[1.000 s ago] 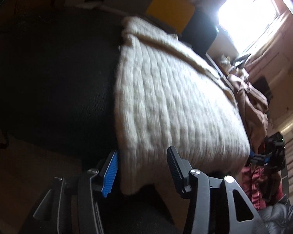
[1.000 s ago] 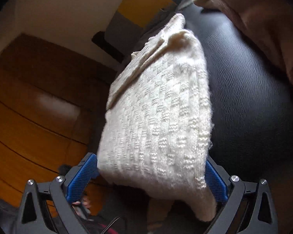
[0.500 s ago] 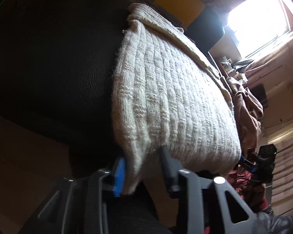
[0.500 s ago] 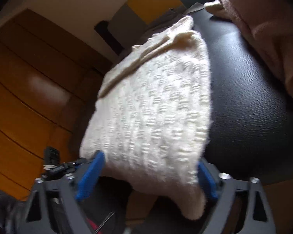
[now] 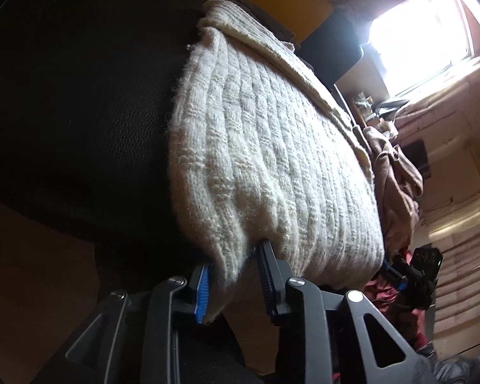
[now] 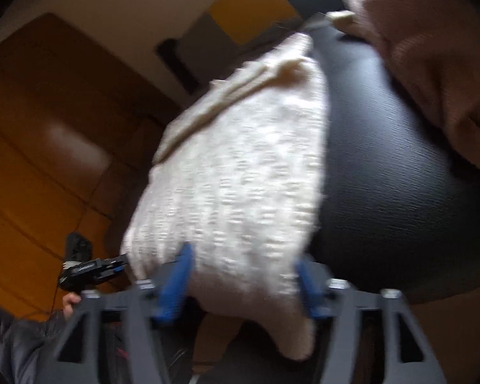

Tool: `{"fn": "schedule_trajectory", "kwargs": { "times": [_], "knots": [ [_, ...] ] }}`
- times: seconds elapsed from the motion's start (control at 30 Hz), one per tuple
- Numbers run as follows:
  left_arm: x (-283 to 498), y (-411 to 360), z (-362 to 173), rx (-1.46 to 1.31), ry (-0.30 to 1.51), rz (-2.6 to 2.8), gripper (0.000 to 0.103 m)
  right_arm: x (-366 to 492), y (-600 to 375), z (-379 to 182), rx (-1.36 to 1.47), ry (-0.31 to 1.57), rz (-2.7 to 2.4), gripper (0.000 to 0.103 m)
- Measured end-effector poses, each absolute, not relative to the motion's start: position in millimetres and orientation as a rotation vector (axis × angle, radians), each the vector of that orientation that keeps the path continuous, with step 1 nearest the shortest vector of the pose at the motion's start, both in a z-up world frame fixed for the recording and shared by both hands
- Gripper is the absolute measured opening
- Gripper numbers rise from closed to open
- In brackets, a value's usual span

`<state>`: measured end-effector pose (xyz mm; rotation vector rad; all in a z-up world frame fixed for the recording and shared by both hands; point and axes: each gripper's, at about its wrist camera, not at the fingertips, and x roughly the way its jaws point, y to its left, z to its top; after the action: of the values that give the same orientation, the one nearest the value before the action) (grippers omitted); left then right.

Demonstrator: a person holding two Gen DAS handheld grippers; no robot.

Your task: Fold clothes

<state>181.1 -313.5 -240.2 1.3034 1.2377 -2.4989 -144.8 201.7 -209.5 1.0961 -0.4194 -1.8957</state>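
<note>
I'm pinching the sweater [image 5: 272, 160] hem narrowly with my left gripper [image 5: 233, 280]; my right gripper [image 6: 243, 284], half-closed, risks slipping off.

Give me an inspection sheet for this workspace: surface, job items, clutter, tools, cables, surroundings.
Surface: black leather-look cushion, dark and grained.
Job's things: cream knitted sweater lies on the cushion, its near hem hanging over the edge.
Clutter: tan garment heaped past the sweater; red fabric below the edge.
Grippers: left tool has the hem corner between its pads with a gap at one pad; right tool straddles the other hem corner, view blurred.
Cables: thin dark cable runs over the wooden floor.
Surroundings: bright window, yellow panel.
</note>
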Motion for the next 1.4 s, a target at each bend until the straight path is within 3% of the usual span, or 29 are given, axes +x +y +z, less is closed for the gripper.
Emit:
{"fn": "schedule_trajectory", "kwargs": {
  "times": [0.07, 0.2, 0.33, 0.5, 0.6, 0.67, 0.8, 0.9, 1.0, 1.13, 1.27, 1.4],
  "knots": [
    [180.8, -314.1, -240.0, 1.312, 1.24, -2.497, 0.027, -137.4, 189.1, -205.9, 1.05, -0.351, -1.899, 0.103],
    [179.5, -311.5, -237.3, 1.339, 1.187, -2.509, 0.027, -136.6, 180.4, -204.6, 1.074, -0.32, -1.926, 0.103],
    [176.7, -307.6, -233.1, 1.369, 1.126, -2.512, 0.026, -148.7, 189.8, -207.8, 1.137, -0.483, -1.876, 0.102],
    [172.3, -302.1, -220.8, 1.343, 1.028, -2.566, 0.023, -147.0, 187.7, -203.2, 1.2, -0.429, -1.917, 0.088],
    [170.1, -309.1, -226.4, 1.34, 1.082, -2.538, 0.024, -145.4, 191.0, -204.4, 1.223, -0.39, -1.963, 0.065],
    [169.8, -311.3, -228.9, 1.331, 1.12, -2.528, 0.025, -145.7, 194.3, -205.1, 1.233, -0.384, -1.978, 0.045],
    [169.3, -309.2, -228.5, 1.335, 1.089, -2.539, 0.024, -146.7, 198.6, -205.7, 1.249, -0.371, -1.989, 0.039],
    [167.2, -304.5, -225.3, 1.365, 0.99, -2.541, 0.015, -147.5, 201.8, -206.1, 1.26, -0.362, -1.996, 0.038],
    [167.0, -306.8, -221.8, 1.366, 0.978, -2.552, 0.011, -147.9, 201.9, -206.0, 1.275, -0.338, -1.988, 0.014],
    [165.6, -313.8, -223.5, 1.368, 1.079, -2.555, 0.011, -149.5, 198.5, -210.9, 1.305, -0.329, -1.953, 0.011],
    [164.9, -320.1, -234.9, 1.412, 1.237, -2.535, 0.012, -157.9, 212.6, -226.1, 1.318, -0.528, -1.894, 0.01],
    [162.9, -315.6, -234.2, 1.428, 1.208, -2.545, 0.012, -157.5, 206.5, -224.3, 1.295, -0.542, -1.856, 0.016]
  ]
}}
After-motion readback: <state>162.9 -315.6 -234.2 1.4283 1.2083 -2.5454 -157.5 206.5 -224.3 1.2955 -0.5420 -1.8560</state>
